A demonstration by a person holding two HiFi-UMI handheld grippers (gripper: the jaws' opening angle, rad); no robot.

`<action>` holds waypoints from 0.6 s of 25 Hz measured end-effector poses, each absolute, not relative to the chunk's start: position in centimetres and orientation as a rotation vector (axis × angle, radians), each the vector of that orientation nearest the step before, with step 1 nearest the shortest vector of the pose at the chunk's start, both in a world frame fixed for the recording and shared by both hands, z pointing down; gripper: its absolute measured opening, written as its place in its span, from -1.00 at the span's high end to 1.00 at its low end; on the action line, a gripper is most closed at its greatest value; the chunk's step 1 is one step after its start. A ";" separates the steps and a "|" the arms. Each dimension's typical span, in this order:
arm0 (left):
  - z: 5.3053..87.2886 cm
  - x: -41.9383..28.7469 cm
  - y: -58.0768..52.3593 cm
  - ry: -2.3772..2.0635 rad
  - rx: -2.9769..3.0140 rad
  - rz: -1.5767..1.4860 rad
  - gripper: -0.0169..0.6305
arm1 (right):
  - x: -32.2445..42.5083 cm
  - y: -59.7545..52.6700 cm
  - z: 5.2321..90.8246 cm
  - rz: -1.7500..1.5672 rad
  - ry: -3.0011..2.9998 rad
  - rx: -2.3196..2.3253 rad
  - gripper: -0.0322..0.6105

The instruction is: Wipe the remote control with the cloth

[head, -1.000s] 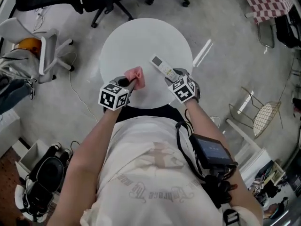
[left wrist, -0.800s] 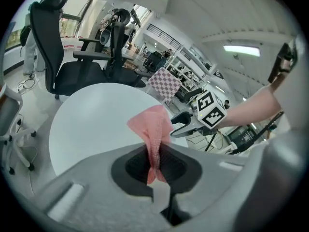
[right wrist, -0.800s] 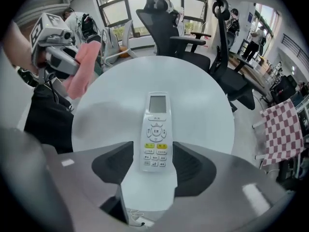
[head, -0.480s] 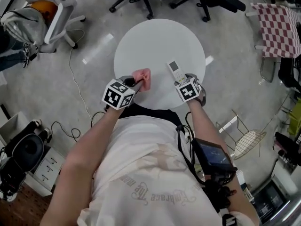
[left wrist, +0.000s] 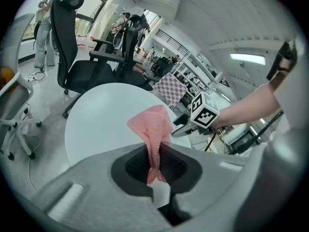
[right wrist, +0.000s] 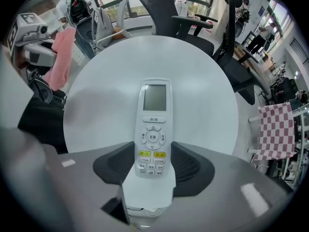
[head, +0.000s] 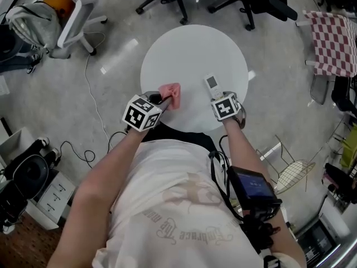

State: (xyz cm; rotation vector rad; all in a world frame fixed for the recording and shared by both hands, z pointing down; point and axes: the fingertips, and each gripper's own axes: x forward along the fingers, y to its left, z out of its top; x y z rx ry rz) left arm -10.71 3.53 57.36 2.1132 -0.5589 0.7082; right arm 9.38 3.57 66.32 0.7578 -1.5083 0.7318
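over the table point(head: 189, 54), left claw point(head: 163, 98) pinches cloth point(head: 172, 92) near the remote control point(head: 212, 84).

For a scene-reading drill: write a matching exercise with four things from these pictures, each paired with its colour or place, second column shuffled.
1. cloth
2. remote control
3. table
4. checked fabric

a. white and round
b. red and white, away from the table
c. between the jaws of the right gripper
d. pink, pinched by the left gripper

Pairs: 1-d, 2-c, 3-a, 4-b.
The right gripper's jaws are closing, the remote control between them.
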 end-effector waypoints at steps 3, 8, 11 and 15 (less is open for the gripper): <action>57.2 -10.3 3.7 -0.552 2.118 0.711 0.89 | 9.4 3.5 66.3 0.692 -1.516 0.758 0.14; 57.2 -9.7 3.9 -0.530 2.124 0.716 0.89 | 9.3 3.6 66.2 0.688 -1.534 0.758 0.16; 57.3 -9.8 3.7 -0.527 2.121 0.707 0.89 | 9.2 4.2 66.3 0.758 -1.573 0.785 0.17; 57.6 -10.3 3.7 -0.526 2.107 0.692 0.89 | 9.1 5.5 66.4 0.937 -1.632 0.869 0.17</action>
